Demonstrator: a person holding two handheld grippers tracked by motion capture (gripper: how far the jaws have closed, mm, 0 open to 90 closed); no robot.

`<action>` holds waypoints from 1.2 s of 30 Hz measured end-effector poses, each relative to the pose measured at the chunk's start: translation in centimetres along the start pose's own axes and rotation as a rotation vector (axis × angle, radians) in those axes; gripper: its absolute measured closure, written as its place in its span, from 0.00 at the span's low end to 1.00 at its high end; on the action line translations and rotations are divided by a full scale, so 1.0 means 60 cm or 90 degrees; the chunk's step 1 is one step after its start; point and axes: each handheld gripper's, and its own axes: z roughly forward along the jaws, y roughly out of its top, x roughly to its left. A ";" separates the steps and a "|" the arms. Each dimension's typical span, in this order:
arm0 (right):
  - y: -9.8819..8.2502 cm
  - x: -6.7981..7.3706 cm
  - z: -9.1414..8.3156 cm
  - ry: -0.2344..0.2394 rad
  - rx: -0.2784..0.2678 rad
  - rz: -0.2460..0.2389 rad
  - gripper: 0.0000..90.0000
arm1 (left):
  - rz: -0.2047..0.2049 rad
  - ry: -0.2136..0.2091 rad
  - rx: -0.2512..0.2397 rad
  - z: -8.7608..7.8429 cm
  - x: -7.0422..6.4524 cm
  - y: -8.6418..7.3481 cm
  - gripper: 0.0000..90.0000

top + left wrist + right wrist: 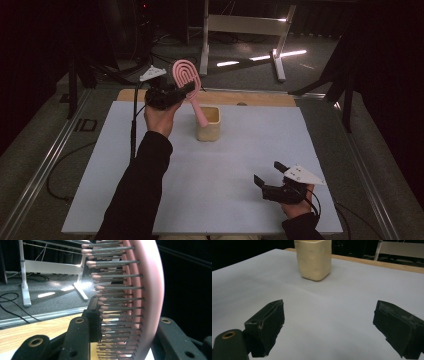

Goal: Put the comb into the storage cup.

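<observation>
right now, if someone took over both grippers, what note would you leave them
Left gripper: shut on the pink hairbrush, clamped across the head, held up over the far side of the table.
Right gripper: open, holding nothing, low over the white mat near the front right.
Things: the brush handle points down into the cream cup, which stands upright on the mat; whether the tip touches the bottom cannot be told.
Done: brush picked up and brought to the cup.
Left: probably lower the brush in and let go, if the cup is where it belongs.
</observation>
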 end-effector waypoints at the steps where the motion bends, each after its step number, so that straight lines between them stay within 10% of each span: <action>1: 0.000 0.000 0.000 0.000 0.000 0.000 0.11 | 0.000 0.000 -0.001 0.001 0.000 0.000 0.71; 36: -0.002 -0.003 -0.001 -0.001 -0.002 0.006 0.11 | -0.002 0.015 -0.013 0.028 0.002 0.000 0.71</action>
